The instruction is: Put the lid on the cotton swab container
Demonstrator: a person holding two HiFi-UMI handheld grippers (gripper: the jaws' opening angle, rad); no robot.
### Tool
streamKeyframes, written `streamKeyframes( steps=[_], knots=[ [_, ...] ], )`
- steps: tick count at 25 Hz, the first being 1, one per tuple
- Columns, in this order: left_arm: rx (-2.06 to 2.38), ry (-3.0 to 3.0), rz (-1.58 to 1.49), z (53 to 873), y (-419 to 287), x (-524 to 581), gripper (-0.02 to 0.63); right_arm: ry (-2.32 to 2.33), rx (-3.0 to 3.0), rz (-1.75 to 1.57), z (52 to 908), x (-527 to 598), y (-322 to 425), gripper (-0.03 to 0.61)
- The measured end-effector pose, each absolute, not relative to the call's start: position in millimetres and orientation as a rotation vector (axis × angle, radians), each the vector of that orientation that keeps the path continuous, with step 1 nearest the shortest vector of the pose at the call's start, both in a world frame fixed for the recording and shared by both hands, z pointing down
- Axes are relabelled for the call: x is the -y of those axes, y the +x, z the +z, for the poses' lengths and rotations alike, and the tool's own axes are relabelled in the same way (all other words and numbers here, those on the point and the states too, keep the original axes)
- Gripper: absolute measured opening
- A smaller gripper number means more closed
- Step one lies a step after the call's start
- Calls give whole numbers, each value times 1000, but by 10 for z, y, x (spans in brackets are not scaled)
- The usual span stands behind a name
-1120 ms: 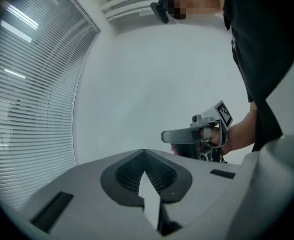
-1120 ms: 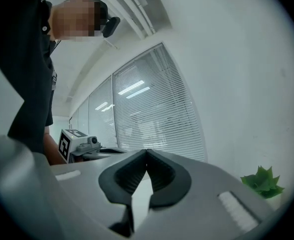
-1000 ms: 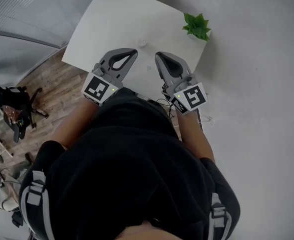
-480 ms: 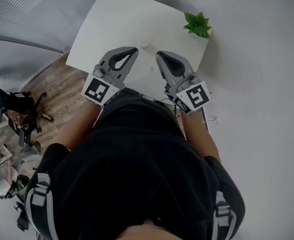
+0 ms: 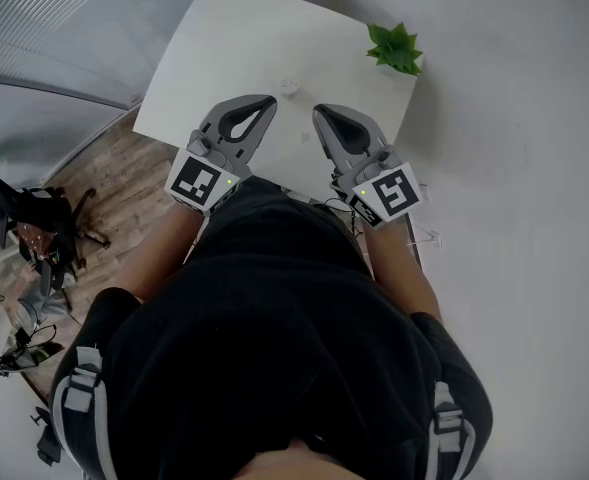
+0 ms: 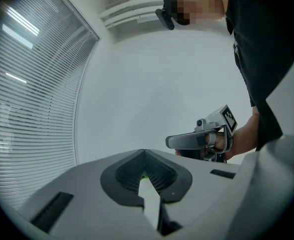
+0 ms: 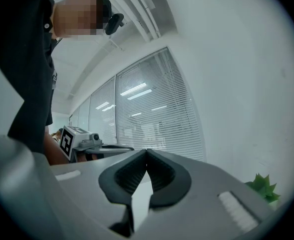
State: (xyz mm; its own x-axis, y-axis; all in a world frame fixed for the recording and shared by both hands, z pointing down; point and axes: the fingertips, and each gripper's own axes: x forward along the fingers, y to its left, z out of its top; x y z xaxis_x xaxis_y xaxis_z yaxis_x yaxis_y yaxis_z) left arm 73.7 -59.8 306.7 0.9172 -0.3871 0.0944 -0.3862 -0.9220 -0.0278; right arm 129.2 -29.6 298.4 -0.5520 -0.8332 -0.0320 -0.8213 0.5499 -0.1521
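— Cotton swab container: where is it?
— On the white surface, just beyond the tips of both tools (a small white round thing, too tiny to tell container from lid).
— And the tools?
— Both the left tool and the right tool have their jaws pressed together with nothing between them. They sit side by side over the near edge, which the person's black top hides. A plant stands at the far corner.

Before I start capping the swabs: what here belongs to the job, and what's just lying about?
Job: small white round piece on the table, container or lid, too small to tell; left gripper and right gripper, both shut, empty.
Lying about: potted plant at the table's corner; dark chair.
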Motion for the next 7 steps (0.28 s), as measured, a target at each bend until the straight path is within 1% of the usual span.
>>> streamKeyframes(
  steps=[7],
  knots=[
    [-611, -3086, -138, 3100, 753, 558, 9, -1429, -2678, -190, 2986, 252, 1323, 11]
  ],
)
